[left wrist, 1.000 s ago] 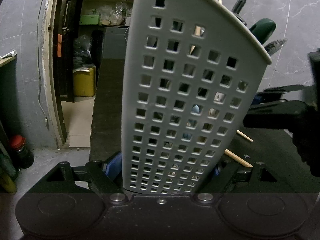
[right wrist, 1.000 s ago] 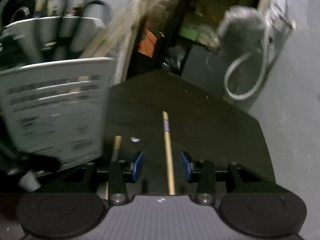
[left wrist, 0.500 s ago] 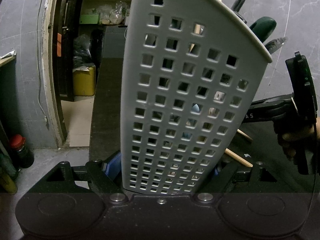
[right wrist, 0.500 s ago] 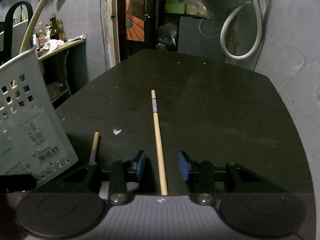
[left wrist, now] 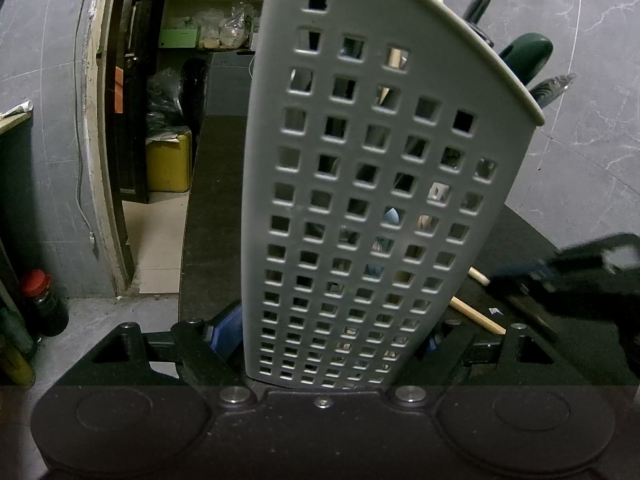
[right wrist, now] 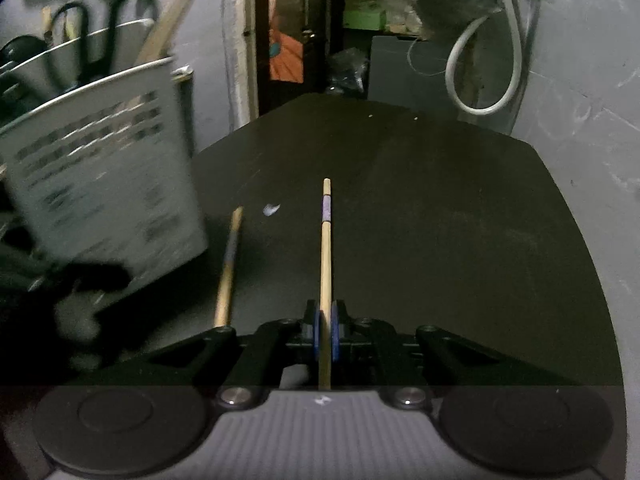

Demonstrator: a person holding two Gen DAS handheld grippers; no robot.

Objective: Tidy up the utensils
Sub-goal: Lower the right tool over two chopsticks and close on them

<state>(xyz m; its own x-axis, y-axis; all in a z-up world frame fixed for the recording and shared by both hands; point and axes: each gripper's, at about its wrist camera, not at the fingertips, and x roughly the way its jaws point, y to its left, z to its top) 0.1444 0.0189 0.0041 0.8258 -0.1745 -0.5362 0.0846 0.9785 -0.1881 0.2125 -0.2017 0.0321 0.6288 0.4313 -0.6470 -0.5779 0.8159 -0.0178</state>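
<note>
A grey perforated utensil holder [left wrist: 372, 184] fills the left wrist view, with dark handles sticking out of its top. My left gripper [left wrist: 332, 336] is shut on the holder's base, its blue pads against both sides. In the right wrist view my right gripper [right wrist: 327, 336] is shut on a wooden chopstick [right wrist: 326, 248] with a purple band, which points forward over the black table [right wrist: 440, 220]. A second chopstick [right wrist: 228, 264] lies on the table to its left, beside the holder [right wrist: 96, 176]. In the left wrist view the right gripper [left wrist: 568, 276] shows blurred at the right.
A small white scrap [right wrist: 271, 209] lies on the table between the chopsticks. A grey hose [right wrist: 480, 72] hangs on the wall at the right. An open doorway [left wrist: 160, 120] with a yellow canister [left wrist: 168, 164] lies beyond the table's left edge.
My right gripper has closed on the banded chopstick, which lay between its open fingers before. The holder now appears closer in the right view. The left gripper has not moved.
</note>
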